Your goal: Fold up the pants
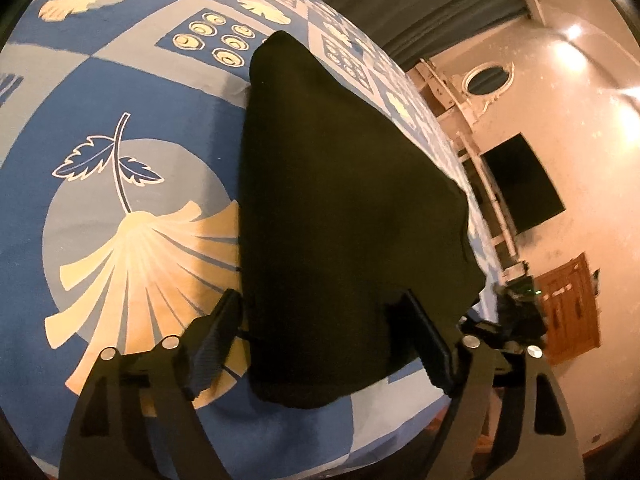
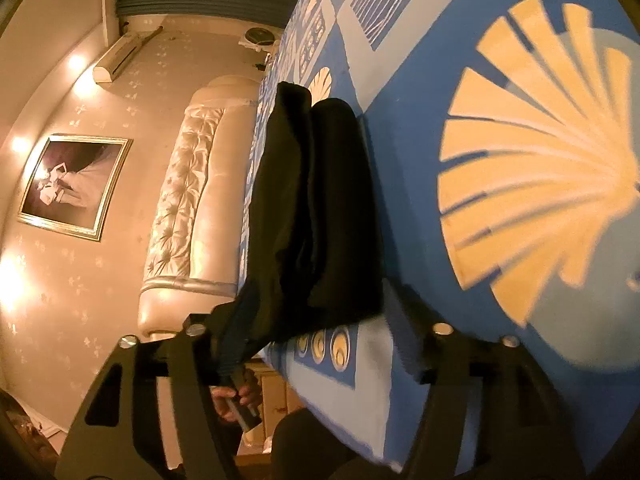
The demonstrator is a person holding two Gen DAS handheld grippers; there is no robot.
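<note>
The pants [image 1: 340,208] lie folded on the bed [image 1: 120,92]. Both grippers' jaws stand spread, holding nothing. Probably one last fold remains.

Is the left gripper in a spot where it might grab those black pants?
Probably yes: the left gripper is open, its fingers straddling the near end of the black pants on the bedspread, nothing between.

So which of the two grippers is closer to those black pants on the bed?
Hard to separate. The left gripper has open jaws straddling the near end of the folded black pants; the right gripper likewise brackets the pants' end.
</note>
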